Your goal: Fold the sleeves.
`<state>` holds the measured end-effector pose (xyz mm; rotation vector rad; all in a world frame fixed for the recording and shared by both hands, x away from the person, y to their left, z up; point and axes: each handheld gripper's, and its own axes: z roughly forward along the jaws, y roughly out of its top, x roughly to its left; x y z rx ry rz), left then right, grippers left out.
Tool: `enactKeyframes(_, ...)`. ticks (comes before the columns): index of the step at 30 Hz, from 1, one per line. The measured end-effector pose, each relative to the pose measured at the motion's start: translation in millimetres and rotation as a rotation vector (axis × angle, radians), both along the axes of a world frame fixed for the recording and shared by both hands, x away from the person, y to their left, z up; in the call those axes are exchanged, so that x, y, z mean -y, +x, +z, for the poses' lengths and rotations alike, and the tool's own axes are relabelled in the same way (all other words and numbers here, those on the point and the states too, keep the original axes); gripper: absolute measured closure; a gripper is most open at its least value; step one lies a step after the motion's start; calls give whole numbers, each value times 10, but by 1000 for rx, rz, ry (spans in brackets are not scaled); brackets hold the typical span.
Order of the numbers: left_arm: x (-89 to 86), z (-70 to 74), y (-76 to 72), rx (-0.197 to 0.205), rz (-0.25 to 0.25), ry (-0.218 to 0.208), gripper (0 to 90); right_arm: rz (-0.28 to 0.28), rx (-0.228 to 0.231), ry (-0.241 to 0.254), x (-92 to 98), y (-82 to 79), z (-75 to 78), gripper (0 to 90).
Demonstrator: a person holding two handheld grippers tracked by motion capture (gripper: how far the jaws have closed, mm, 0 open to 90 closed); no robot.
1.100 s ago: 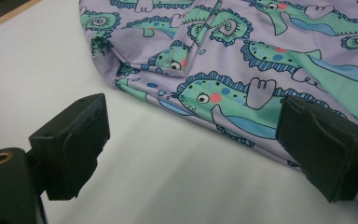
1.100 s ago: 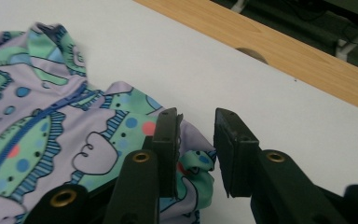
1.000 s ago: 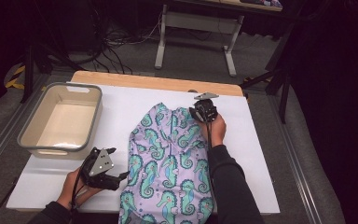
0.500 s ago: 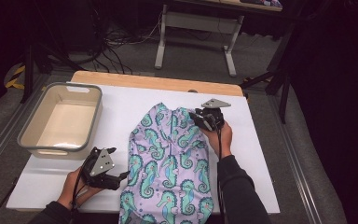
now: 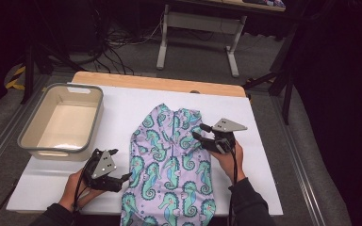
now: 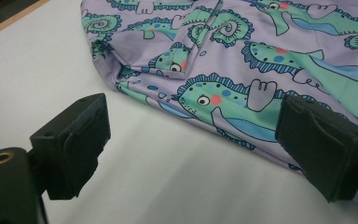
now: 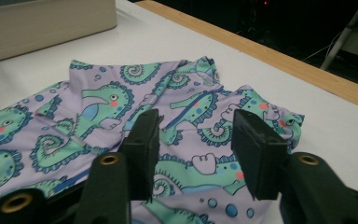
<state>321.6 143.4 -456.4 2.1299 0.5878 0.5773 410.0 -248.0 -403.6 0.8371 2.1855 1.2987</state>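
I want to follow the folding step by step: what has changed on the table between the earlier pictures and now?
The right claw moved from the garment's far end toward the person along its right edge, and its jaws have just been opening; nothing is pinched between them, so it seems to have let go of the seahorse garment. The left claw stayed open by the garment's left edge. The garment and the grey bin kept their places.

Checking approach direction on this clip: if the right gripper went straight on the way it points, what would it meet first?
Most likely the seahorse-print garment: the right gripper has open fingers pointing across it toward the collar end. Its height above the cloth is unclear, so it might skim over.
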Motion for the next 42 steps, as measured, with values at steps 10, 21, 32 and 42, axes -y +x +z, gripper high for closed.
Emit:
enactKeyframes(10,-12,10,-11,6,1,1,110,-1,45,-11,71,-269,6,321)
enactKeyframes(21,-3,15,-25,11,-1,1,109,20,58,-2,165,-571,-102,217)
enactKeyframes(32,6,10,-30,10,-10,3,108,16,98,32,270,-745,-167,219)
enactKeyframes(42,6,19,-42,12,-8,-9,109,-9,112,70,400,-857,-217,230)
